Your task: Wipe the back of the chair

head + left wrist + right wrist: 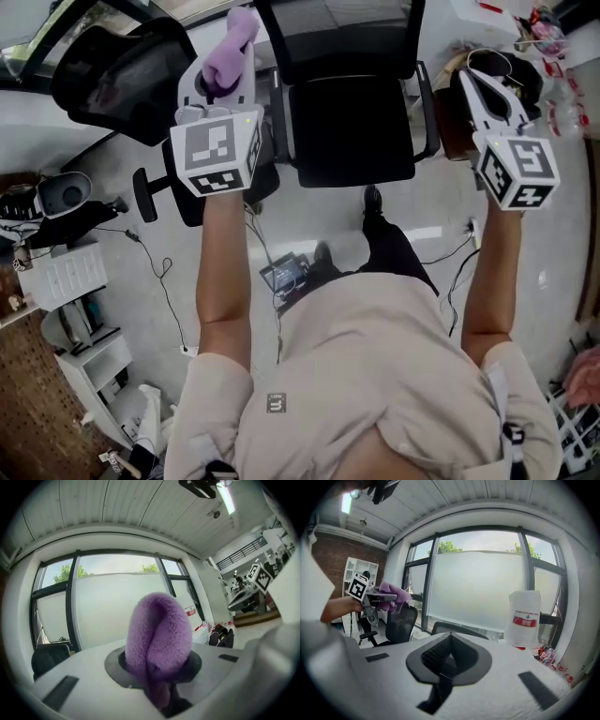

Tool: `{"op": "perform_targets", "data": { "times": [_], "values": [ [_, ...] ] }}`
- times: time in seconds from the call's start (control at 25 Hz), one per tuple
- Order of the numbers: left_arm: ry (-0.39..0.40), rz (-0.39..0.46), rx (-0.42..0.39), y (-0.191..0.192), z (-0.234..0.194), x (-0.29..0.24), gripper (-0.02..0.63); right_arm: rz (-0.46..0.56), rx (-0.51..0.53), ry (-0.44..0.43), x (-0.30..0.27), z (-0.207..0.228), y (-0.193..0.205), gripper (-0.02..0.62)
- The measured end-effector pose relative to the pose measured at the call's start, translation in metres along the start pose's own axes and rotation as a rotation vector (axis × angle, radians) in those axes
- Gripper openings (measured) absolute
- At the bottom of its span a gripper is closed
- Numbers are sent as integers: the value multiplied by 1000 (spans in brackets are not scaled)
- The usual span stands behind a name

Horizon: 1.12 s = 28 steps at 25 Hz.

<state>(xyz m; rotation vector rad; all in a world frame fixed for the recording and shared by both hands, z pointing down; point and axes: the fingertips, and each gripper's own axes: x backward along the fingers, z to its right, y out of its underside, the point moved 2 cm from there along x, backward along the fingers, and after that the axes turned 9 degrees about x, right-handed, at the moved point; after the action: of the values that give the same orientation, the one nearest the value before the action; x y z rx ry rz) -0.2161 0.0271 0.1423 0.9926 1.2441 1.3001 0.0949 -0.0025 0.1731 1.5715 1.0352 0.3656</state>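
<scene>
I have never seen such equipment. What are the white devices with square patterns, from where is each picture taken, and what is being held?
No robot is here: a person holds a two-jaw gripper in each hand. The head view looks down from the person's head; each gripper view comes from a camera on that gripper, looking along its jaws. Each marker cube is part of its gripper. The left gripper is shut on a purple cloth. The right gripper is shut and empty. A black office chair stands on the floor in front of the person.
</scene>
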Motion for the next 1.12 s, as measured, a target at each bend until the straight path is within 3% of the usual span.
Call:
{"op": "perform_targets", "data": {
  "times": [0.4, 0.56, 0.8, 1.12],
  "values": [
    [64, 192, -119, -87, -22, 184, 75, 107, 17, 23, 97, -93, -99, -6],
    [67, 141, -127, -96, -26, 238, 75, 120, 29, 28, 132, -115, -122, -6],
    [59, 144, -70, -100, -17, 262, 75, 143, 35, -9, 153, -126, -135, -6],
    [92, 87, -62, -101, 41, 263, 76, 134, 106, -80, 182, -125, -122, -9]
  ]
}}
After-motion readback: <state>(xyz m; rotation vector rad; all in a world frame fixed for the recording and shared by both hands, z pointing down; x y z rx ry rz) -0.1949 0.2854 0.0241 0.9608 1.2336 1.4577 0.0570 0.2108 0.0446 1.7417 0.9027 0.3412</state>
